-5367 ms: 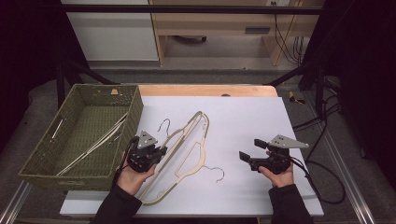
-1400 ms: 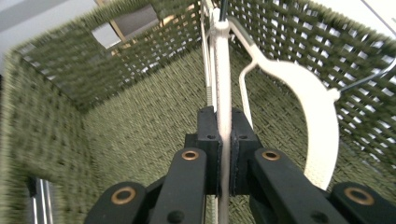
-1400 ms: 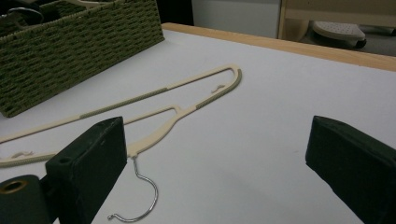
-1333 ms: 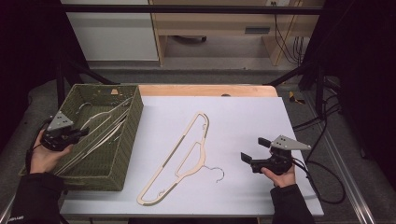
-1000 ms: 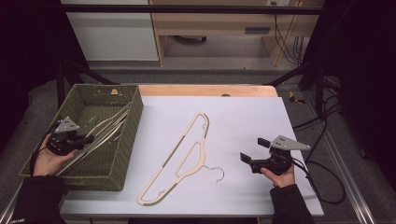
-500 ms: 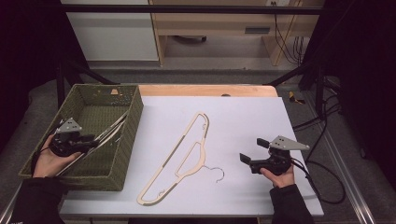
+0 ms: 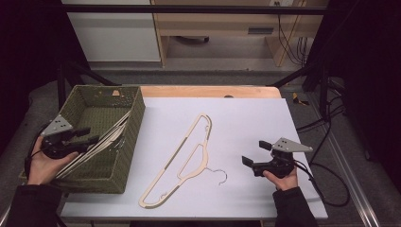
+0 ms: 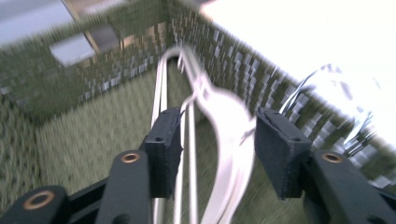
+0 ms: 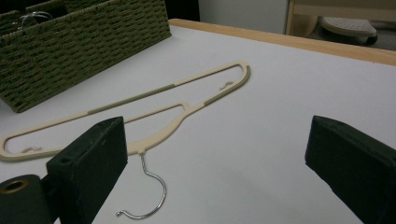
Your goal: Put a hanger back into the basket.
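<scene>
Left tool (image 7: 90, 138): over the left part of the basket (image 7: 130, 142), jaws pointing toward its right wall; released, jaws just been opening, pads not pressing on anything.
Same tool, own view (image 8: 212, 144): hangers in basket (image 8: 224, 154) between the two jaws, lower and farther, touching no pad as far as visible; picture blurred.
Hangers in basket, high view (image 7: 101, 142): pale bundle lying slanted inside, upper ends leaning on the right wall, lower ends running under the left tool.
Right tool (image 7: 253, 153): on the right part of the tabletop (image 7: 265, 113), held in the right hand (image 7: 283, 179); released, jaws wide apart, nothing between them.
Hanger on tabletop (image 7: 182, 163): flat, slanted, near the middle; well apart from the left tool, near the right tool, to its left, not touching.
Hook (image 7: 218, 176): metal, turned toward the right tool.
High view, extra: both hands, whole basket, whole hanger on tabletop in one picture; left hand (image 7: 40, 165) under the left tool.
Left tool view, extra: woven inner walls of basket (image 8: 70, 84), metal hooks (image 8: 327, 93) over the rim at the right, very blurred.
Right tool view, extra: hanger on tabletop (image 9: 154, 100) ahead of the open jaws (image 9: 215, 168), hook (image 9: 152, 193) lying between them but on the tabletop (image 9: 280, 116); outer side of basket (image 9: 84, 42) at far left.
</scene>
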Available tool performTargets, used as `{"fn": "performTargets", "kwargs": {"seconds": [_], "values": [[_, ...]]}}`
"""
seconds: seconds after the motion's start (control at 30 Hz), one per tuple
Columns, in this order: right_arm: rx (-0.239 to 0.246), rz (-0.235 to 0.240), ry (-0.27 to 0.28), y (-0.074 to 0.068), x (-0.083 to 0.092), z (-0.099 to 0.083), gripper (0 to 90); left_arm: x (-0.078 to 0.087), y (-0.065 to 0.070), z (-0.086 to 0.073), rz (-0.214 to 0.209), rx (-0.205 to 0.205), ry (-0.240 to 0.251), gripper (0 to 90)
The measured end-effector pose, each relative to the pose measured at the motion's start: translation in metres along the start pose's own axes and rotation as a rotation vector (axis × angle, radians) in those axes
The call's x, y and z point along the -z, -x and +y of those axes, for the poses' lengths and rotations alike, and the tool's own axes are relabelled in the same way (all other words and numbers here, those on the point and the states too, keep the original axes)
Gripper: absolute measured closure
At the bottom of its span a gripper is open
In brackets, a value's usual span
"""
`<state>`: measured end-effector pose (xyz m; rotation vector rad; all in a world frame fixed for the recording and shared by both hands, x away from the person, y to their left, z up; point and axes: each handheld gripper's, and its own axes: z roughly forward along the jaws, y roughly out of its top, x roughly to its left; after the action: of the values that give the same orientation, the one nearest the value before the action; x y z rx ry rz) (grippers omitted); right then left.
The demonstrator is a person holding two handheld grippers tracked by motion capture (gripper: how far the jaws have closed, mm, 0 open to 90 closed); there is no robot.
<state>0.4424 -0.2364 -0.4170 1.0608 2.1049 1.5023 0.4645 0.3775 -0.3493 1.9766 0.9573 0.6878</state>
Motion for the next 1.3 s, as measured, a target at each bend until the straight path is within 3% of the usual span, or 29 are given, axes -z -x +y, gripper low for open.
{"fn": "performTargets", "kwargs": {"seconds": [0.03, 0.07, 0.1, 0.13, 0.2, 0.23, 0.27, 0.4, 0.43, 0.47, 0.53, 0.57, 0.6, 0.63, 0.67, 0.7, 0.73, 0.77, 0.93, 1.13, 1.3], "values": [[-0.009, 0.003, 0.001, -0.001, -0.001, 0.0, 6.6, 0.0, 0.0, 0.0, 0.0, 0.0, 0.0, 44.9], [-0.005, 0.016, -0.004, -0.002, -0.001, 0.0, 7.3, 0.005, 0.008, 0.007, 0.0, 0.018, 0.057, 42.8], [0.0, 0.03, -0.009, -0.002, -0.002, 0.0, 7.5, 0.005, 0.008, 0.007, 0.0, 0.018, 0.057, 40.6], [-0.001, 0.036, -0.012, -0.003, -0.003, 0.001, 7.5, 0.009, 0.017, 0.013, -0.006, 0.036, 0.109, 37.7], [0.004, 0.046, -0.019, -0.005, -0.005, 0.001, 7.5, 0.01, 0.028, 0.019, -0.015, 0.045, 0.143, 32.0], [0.004, 0.046, -0.019, -0.005, -0.005, 0.001, 7.5, 0.01, 0.028, 0.019, -0.015, 0.045, 0.143, 30.1], [0.006, 0.05, -0.02, -0.006, -0.006, 0.001, 7.6, 0.01, 0.041, 0.023, -0.028, 0.046, 0.165, 27.8], [0.008, 0.054, -0.019, -0.008, -0.007, 0.002, 7.7, 0.007, 0.07, 0.031, -0.062, 0.047, 0.214, 19.0], [0.008, 0.054, -0.019, -0.008, -0.007, 0.002, 7.7, 0.007, 0.07, 0.031, -0.062, 0.047, 0.214, 17.8], [0.005, 0.054, -0.015, -0.009, -0.007, 0.002, 7.7, 0.004, 0.084, 0.033, -0.081, 0.051, 0.232, 16.8], [0.009, 0.055, -0.008, -0.01, -0.008, 0.003, 7.7, 0.0, 0.097, 0.035, -0.095, 0.044, 0.242, 14.8], [0.009, 0.055, -0.008, -0.01, -0.008, 0.003, 7.7, 0.0, 0.097, 0.035, -0.095, 0.044, 0.242, 14.2], [0.01, 0.056, -0.004, -0.011, -0.008, 0.004, 7.7, -0.005, 0.109, 0.035, -0.113, 0.05, 0.26, 13.7], [0.015, 0.056, -0.005, -0.011, -0.008, 0.004, 7.6, -0.005, 0.109, 0.035, -0.113, 0.05, 0.26, 13.4], [0.012, 0.053, -0.005, -0.012, -0.009, 0.004, 7.4, -0.011, 0.12, 0.033, -0.13, 0.055, 0.256, 12.7], [0.013, 0.05, -0.004, -0.013, -0.01, 0.004, 7.3, -0.011, 0.12, 0.033, -0.13, 0.055, 0.256, 12.1], [0.014, 0.051, -0.006, -0.014, -0.01, 0.004, 7.3, -0.018, 0.13, 0.03, -0.142, 0.058, 0.252, 12.2], [0.014, 0.051, -0.006, -0.014, -0.01, 0.004, 7.3, -0.018, 0.13, 0.03, -0.142, 0.058, 0.252, 12.1], [0.034, 0.059, -0.024, -0.019, -0.016, 0.004, 7.5, -0.037, 0.156, 0.018, -0.194, 0.046, 0.218, 12.0], [0.044, 0.071, -0.049, -0.025, -0.024, 0.003, 8.0, -0.055, 0.171, 0.003, -0.229, 0.031, 0.161, 11.9], [0.053, 0.079, -0.07, -0.031, -0.034, 0.004, 8.7, -0.062, 0.175, -0.006, -0.239, 0.034, 0.143, 11.9]]}}
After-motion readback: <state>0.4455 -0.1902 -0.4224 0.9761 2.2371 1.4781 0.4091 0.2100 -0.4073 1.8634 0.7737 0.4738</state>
